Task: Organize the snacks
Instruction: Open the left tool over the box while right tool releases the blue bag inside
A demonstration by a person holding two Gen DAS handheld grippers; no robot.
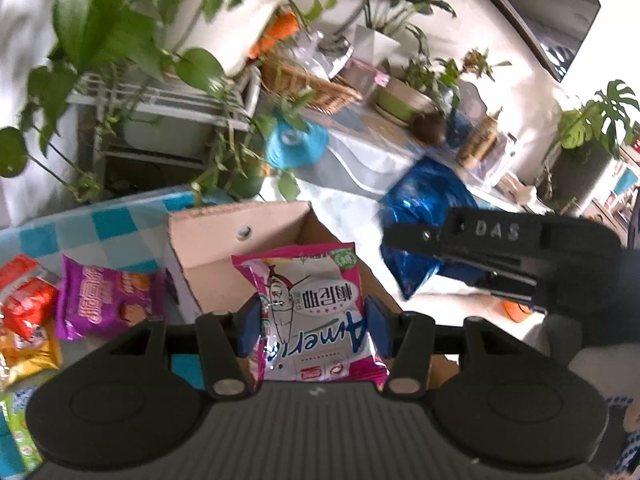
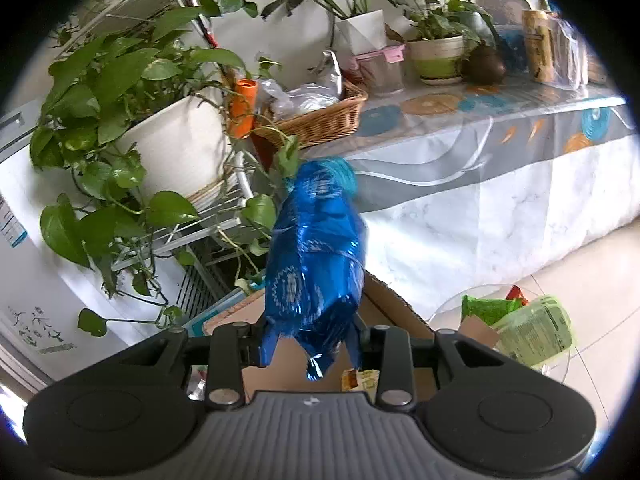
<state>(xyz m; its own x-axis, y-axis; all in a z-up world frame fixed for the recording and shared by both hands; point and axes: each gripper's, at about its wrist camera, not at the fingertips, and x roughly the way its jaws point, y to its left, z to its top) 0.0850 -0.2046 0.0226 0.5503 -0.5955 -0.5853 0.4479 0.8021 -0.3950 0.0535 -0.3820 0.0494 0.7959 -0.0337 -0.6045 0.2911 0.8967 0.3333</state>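
**Two packets held over the box, ready to drop**

The left gripper (image 1: pixel 314 330) pinches a pink-and-white snack packet (image 1: pixel 310 312) between its blue pads, holding it just above the open cardboard box (image 1: pixel 224 248). The right gripper (image 2: pixel 312 346) is clamped on the lower end of a shiny blue foil bag (image 2: pixel 316 256), which stands up from the fingers over the same box's far edge; in the left wrist view that bag hangs just beyond the box's right-hand corner.

Other snacks wait unsorted: a purple packet (image 1: pixel 104 298), red packets (image 1: pixel 28 300) and a yellow one lie on the checked blue cloth (image 1: pixel 116 220) near the box's left side.

This looks like the loading step, both packets carried and not yet released. The next move calls for lowering each packet inside the box walls before spreading the fingers, one at a time so the two grippers do not crowd the opening.
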